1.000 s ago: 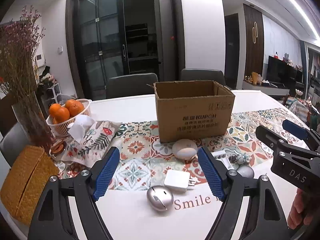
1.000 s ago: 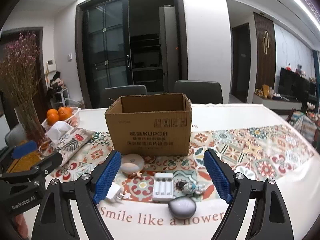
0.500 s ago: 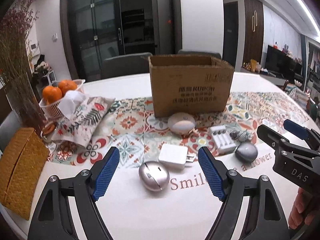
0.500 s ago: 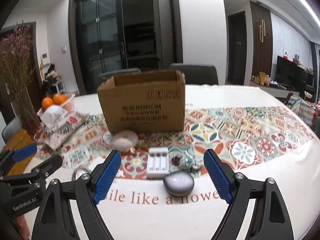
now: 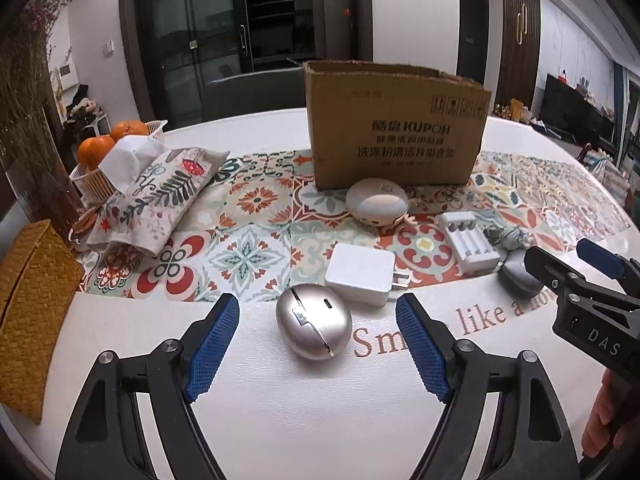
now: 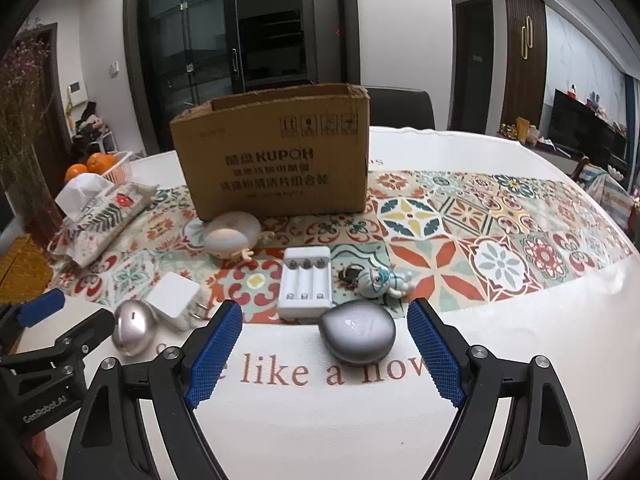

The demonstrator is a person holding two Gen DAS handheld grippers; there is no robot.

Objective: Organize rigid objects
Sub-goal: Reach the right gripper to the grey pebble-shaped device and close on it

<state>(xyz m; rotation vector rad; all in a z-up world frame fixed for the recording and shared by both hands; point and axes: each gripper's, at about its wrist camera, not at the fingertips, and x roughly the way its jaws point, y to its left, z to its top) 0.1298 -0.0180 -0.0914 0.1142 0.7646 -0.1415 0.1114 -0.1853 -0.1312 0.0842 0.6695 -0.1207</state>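
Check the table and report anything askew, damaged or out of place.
Nothing spilled or broken. The cardboard box has a ragged, torn top rim. The small figurine lies on its side beside the battery charger.

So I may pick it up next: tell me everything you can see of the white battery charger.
The white battery charger is a glossy plastic rectangular tray with three parallel slots, all without batteries, with metal contacts at the ends. It lies flat, face up, on the patterned table runner, in front of the cardboard box, apart from the grey teardrop case nearer the camera. Nothing grips it.
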